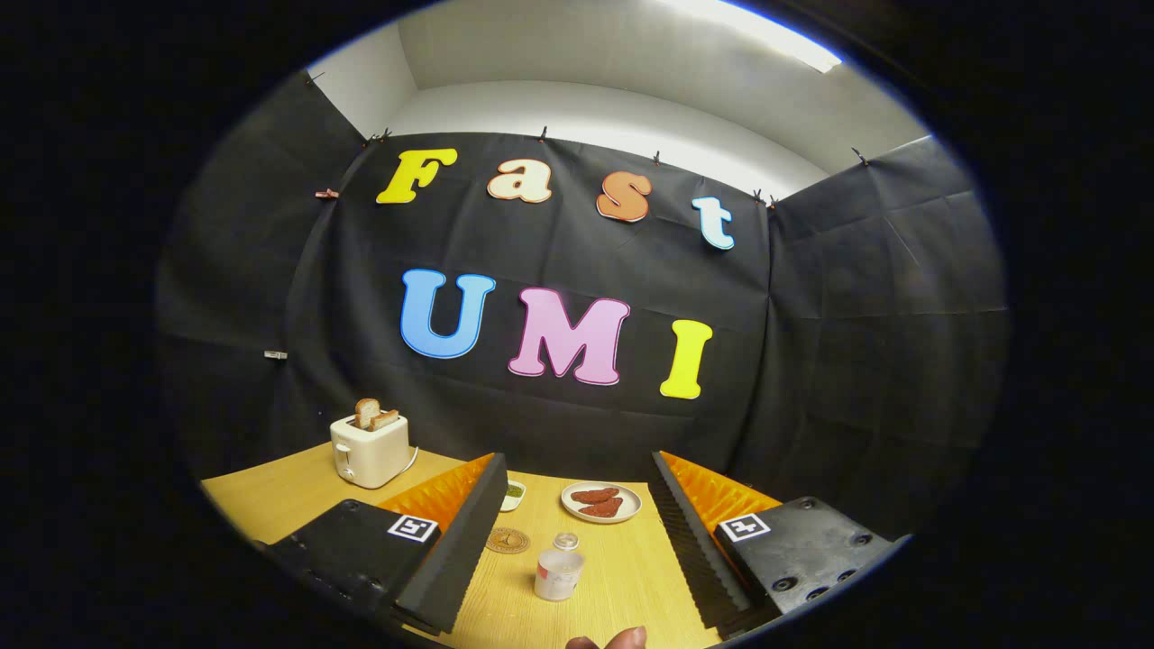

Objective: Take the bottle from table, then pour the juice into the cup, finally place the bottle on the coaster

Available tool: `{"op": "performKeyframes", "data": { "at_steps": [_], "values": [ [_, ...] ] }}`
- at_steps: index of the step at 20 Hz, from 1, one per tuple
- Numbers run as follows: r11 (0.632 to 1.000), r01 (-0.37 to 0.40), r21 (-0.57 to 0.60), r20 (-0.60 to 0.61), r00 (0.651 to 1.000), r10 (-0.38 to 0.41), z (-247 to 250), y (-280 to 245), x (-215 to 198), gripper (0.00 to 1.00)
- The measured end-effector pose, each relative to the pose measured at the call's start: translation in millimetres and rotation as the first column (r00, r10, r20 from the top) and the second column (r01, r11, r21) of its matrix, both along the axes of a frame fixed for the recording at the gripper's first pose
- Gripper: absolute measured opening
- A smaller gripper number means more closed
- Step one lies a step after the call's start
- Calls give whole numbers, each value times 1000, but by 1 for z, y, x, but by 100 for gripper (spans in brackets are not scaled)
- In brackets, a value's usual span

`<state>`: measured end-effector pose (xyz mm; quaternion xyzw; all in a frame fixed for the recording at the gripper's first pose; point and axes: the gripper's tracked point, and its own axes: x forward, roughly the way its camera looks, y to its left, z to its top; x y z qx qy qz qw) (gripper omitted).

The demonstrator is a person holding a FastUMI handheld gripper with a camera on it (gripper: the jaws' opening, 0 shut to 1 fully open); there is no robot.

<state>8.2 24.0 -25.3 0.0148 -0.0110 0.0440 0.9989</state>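
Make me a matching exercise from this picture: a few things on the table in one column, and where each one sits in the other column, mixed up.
Things:
1. bottle
2. coaster
3. plate
4. toaster

Places:
A. far side of the table, holding reddish pieces
B. beyond the left finger, with bread in its slots
C. between the open fingers, upright
D. flat on the table, beside the left finger's inner edge

Pairs: 1-C, 2-D, 3-A, 4-B. The gripper is open and holds nothing.

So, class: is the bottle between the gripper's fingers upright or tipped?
Upright: the bottle stands on the table, cap uppermost, between the open gripper fingers, untouched.
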Motion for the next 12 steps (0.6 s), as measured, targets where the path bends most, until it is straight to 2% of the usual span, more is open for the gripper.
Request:
{"op": "performKeyframes", "data": {
  "at_steps": [3, 12],
  "values": [
    [999, -42, 17, 32, 999, 42, -23, 10, 13, 97],
    [995, -89, 42, -34, 995, 90, -146, 17, 58, 97]
  ]
}}
